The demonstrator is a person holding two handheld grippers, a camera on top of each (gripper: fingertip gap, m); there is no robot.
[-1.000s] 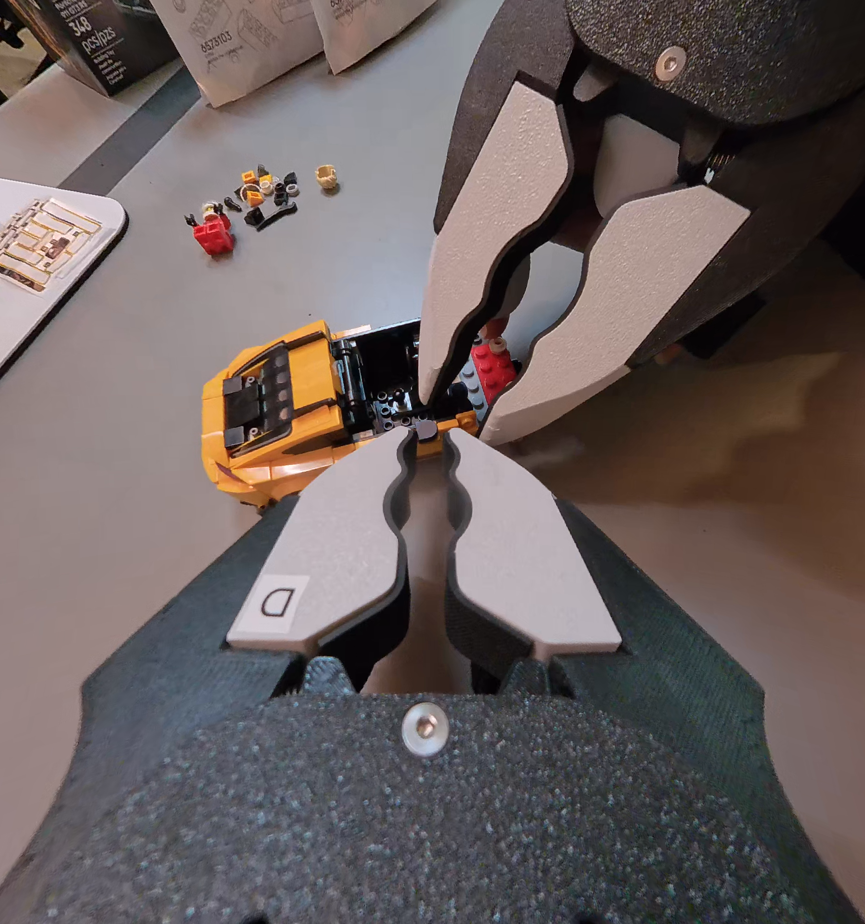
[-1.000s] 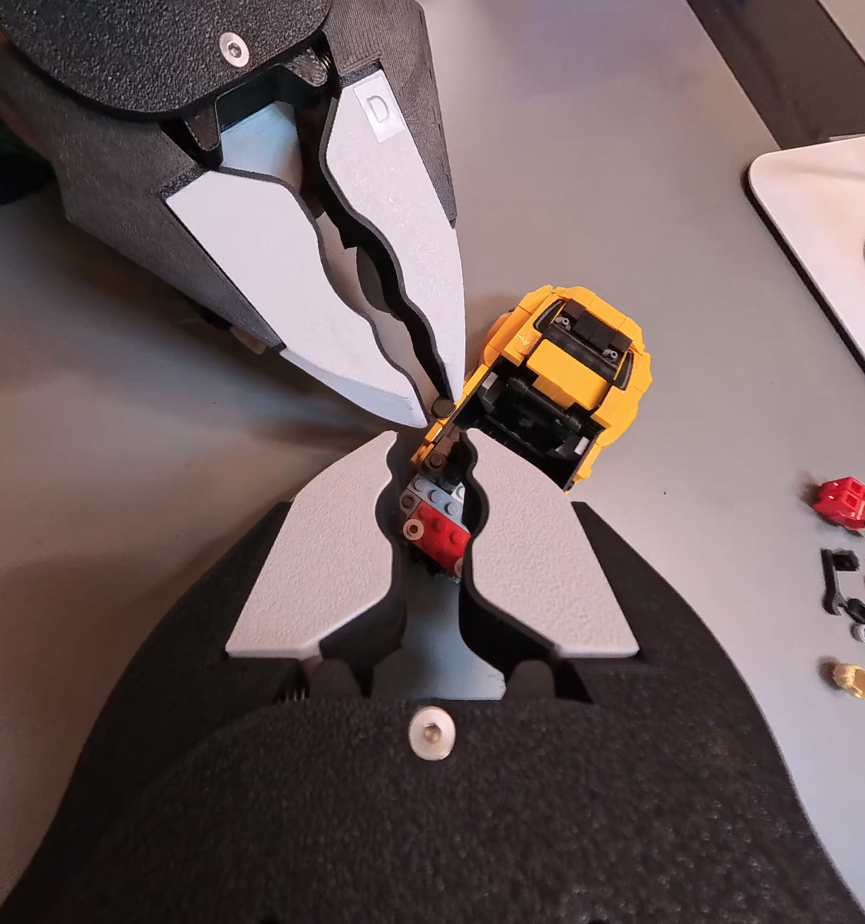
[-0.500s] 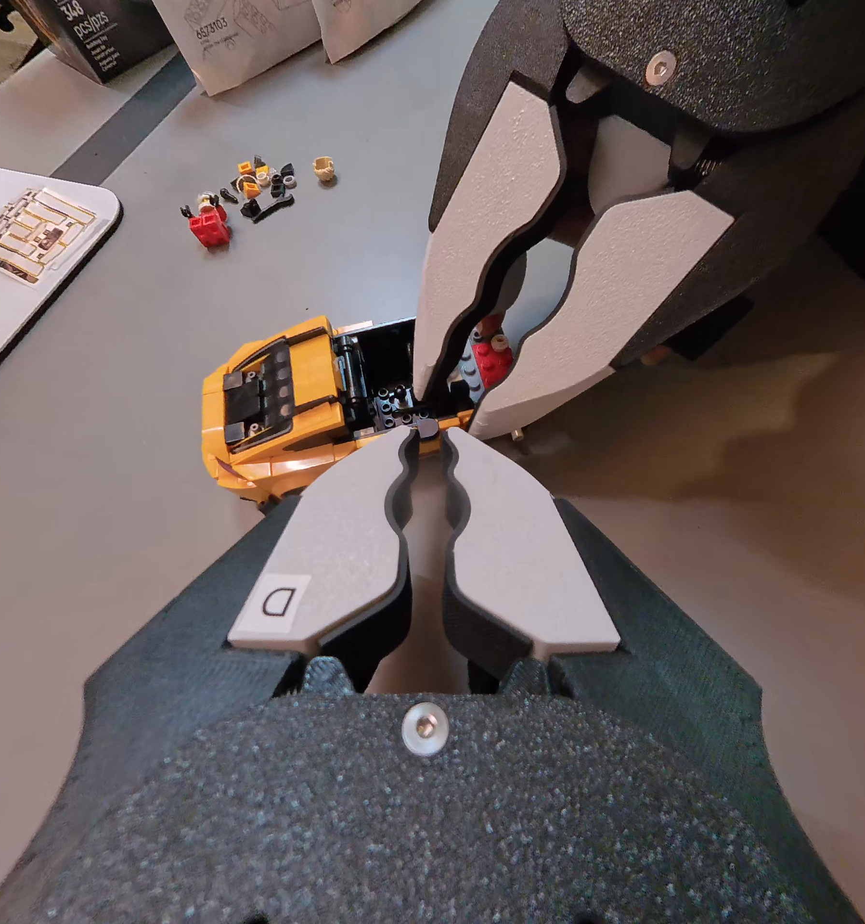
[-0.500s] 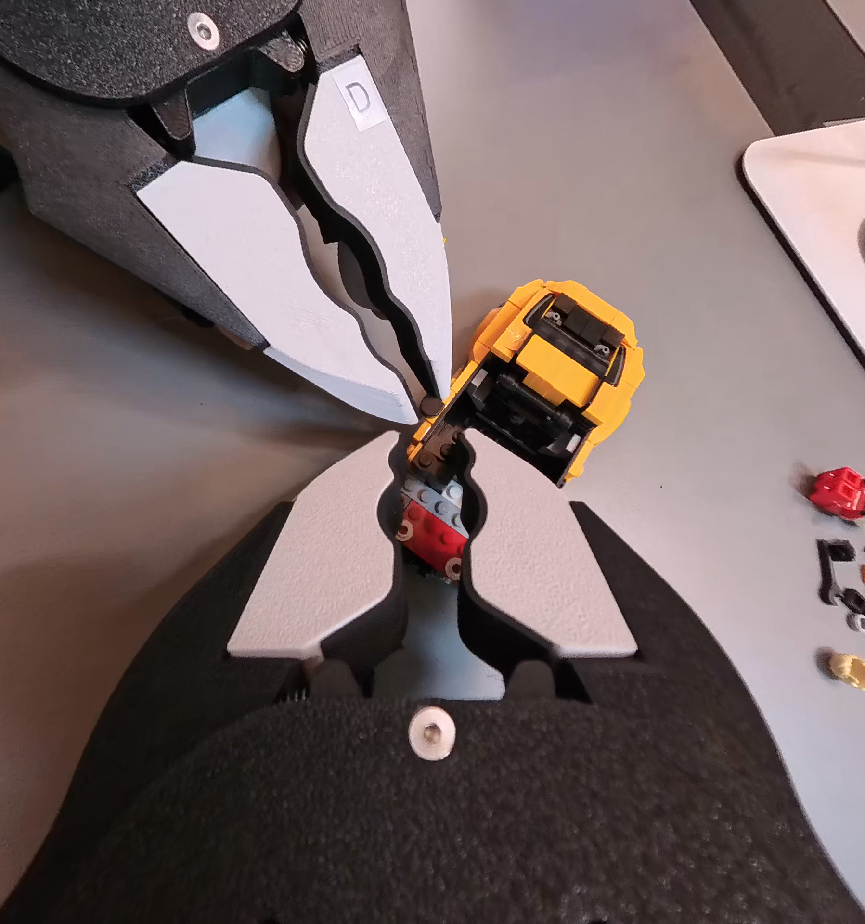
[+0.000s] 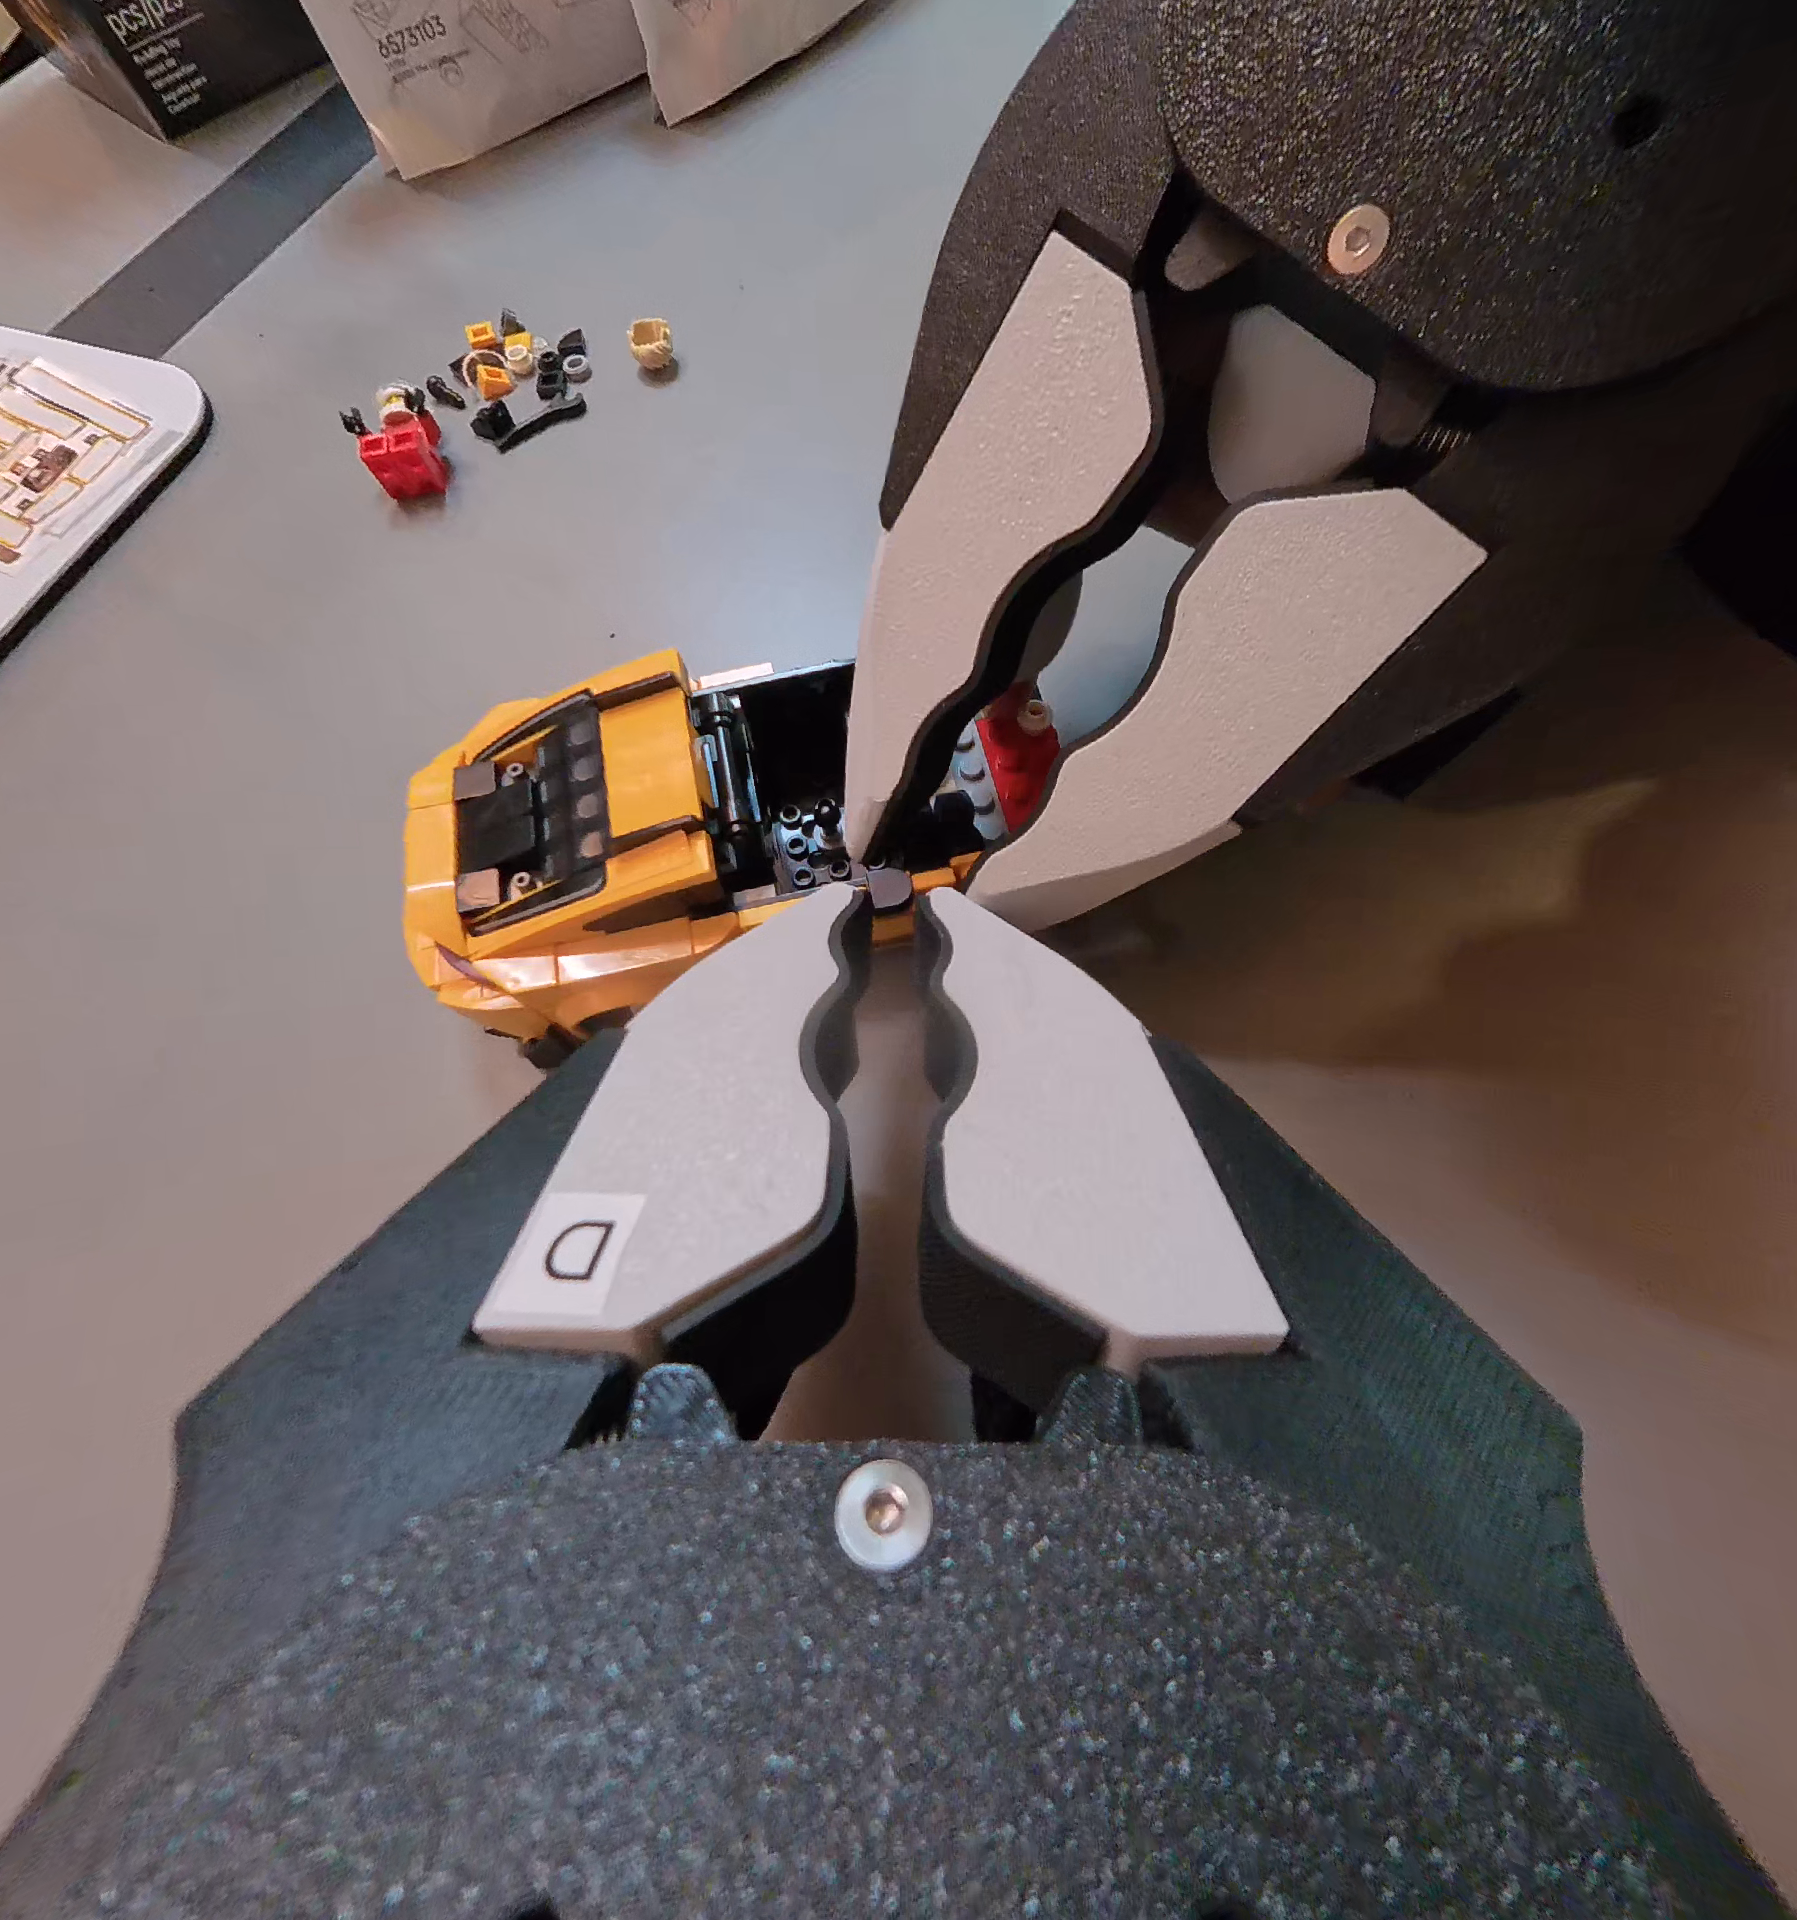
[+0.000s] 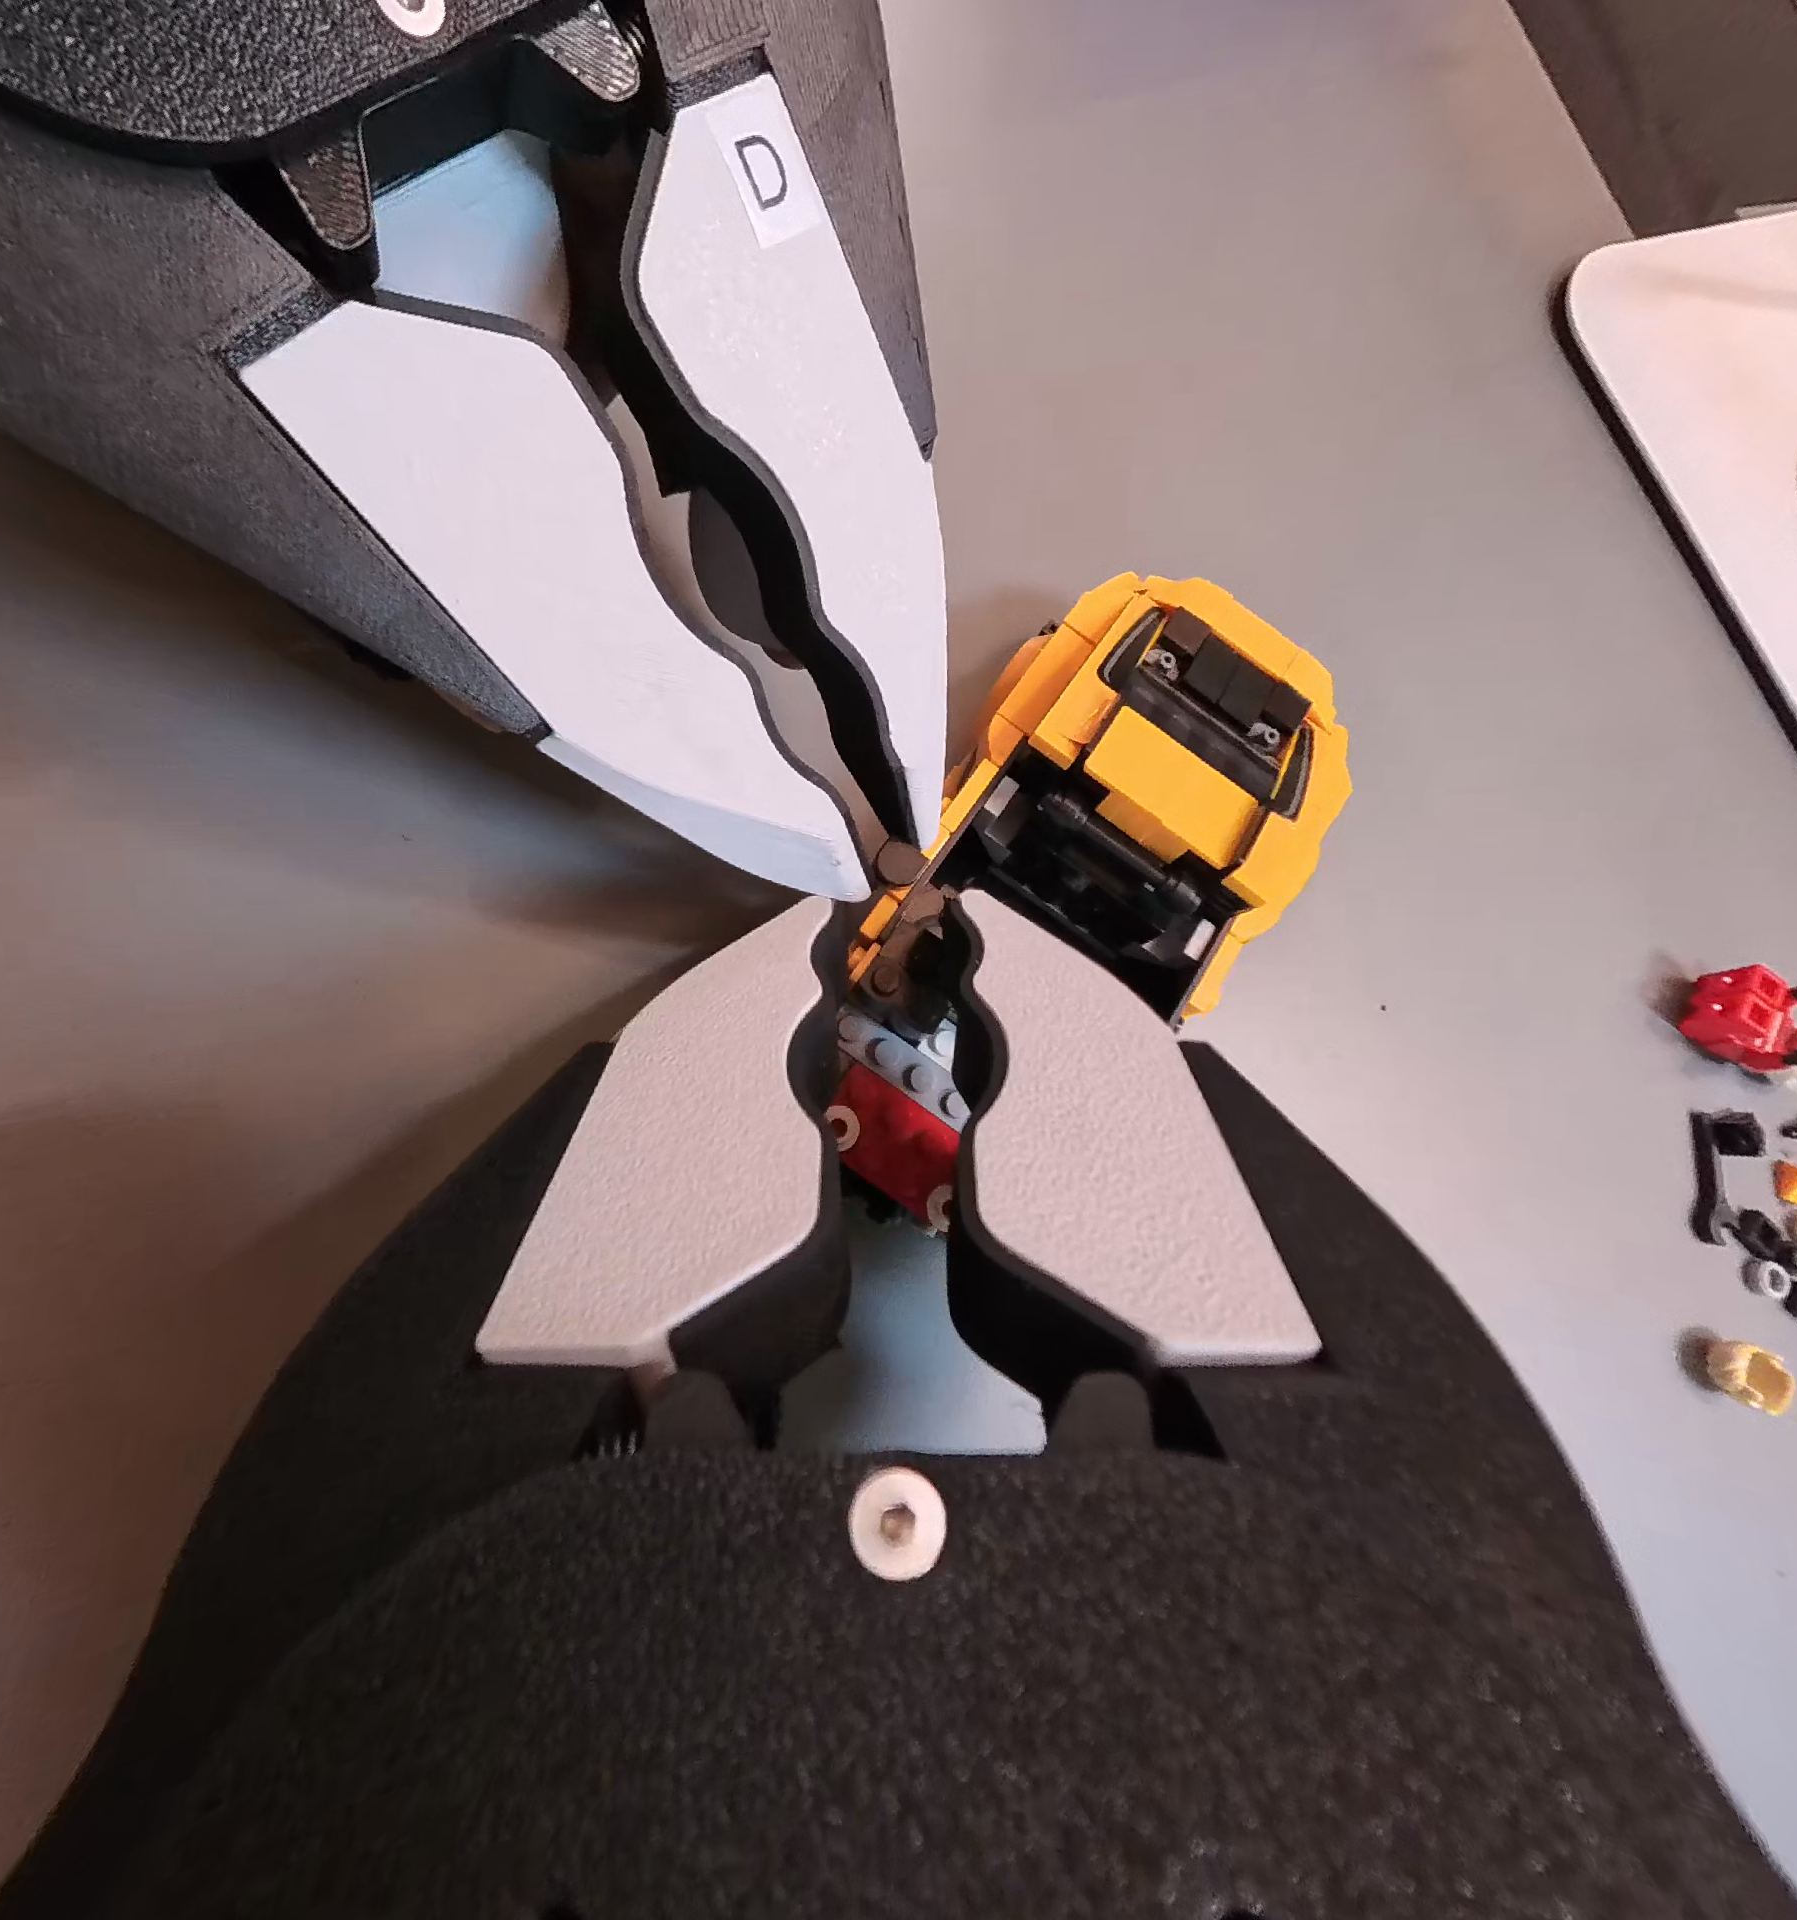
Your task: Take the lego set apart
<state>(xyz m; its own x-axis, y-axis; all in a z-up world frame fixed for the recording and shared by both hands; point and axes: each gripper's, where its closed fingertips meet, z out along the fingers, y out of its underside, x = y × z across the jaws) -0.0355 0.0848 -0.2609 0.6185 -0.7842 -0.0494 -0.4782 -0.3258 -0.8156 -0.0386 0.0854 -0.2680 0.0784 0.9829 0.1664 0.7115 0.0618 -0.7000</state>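
Note:
A yellow lego car (image 5: 561, 831) lies on the grey table, its cabin end stripped to black, grey and red bricks. My right gripper (image 6: 894, 914) is shut on that stripped end, with the red brick (image 6: 894, 1127) between its fingers. It reaches in from the upper right in the left wrist view (image 5: 920, 862). My left gripper (image 5: 886, 899) is nearly closed, its tips pinching a small black round piece (image 5: 886, 891) at the car's side edge. It comes from the upper left in the right wrist view (image 6: 889, 857). The car's yellow rear (image 6: 1164, 769) points away.
Several small loose lego pieces (image 5: 499, 384) lie beyond the car, with a red piece (image 5: 402, 457) and a tan piece (image 5: 651, 343); they show at the right in the right wrist view (image 6: 1777, 1195). A white tray (image 5: 42, 436) holds a sticker sheet. Paper bags (image 5: 478, 62) stand at the back. Left and right tips are no more than a few centimetres apart.
Both grippers keep their hold. The car has turned slightly, and the left gripper's body has swung a little while its tips stay at the car's edge.

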